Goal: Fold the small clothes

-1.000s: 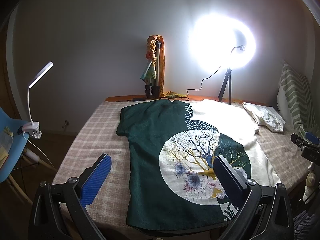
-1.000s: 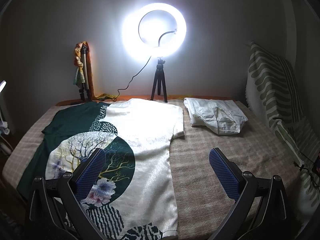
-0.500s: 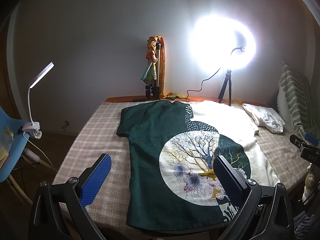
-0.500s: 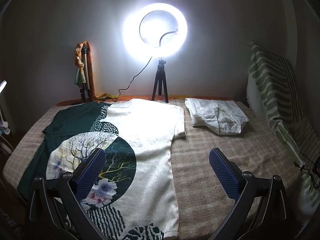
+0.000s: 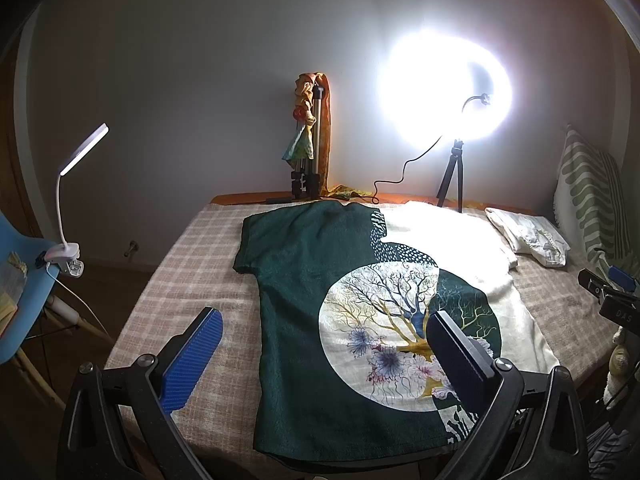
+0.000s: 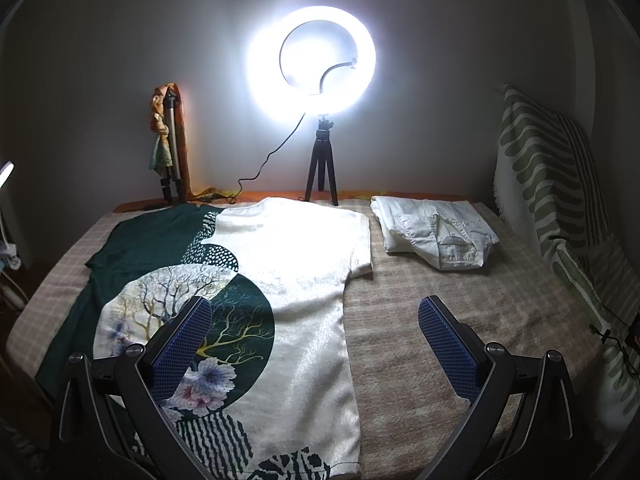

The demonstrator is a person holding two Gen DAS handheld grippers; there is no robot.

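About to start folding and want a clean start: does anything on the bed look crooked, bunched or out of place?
Nothing stands out. The printed t-shirt lies spread flat on the checked bedspread, sleeves out. The white folded garment sits apart near the far edge. Both grippers, left and right, hover open and empty.

Almost nothing changed across the second. In the right wrist view the ring light [image 6: 312, 62] and the folded white garment [image 6: 434, 234] drifted slightly rightward — a faint shift of that camera. In the left wrist view the T-shirt [image 5: 360, 312] showed no visible displacement.
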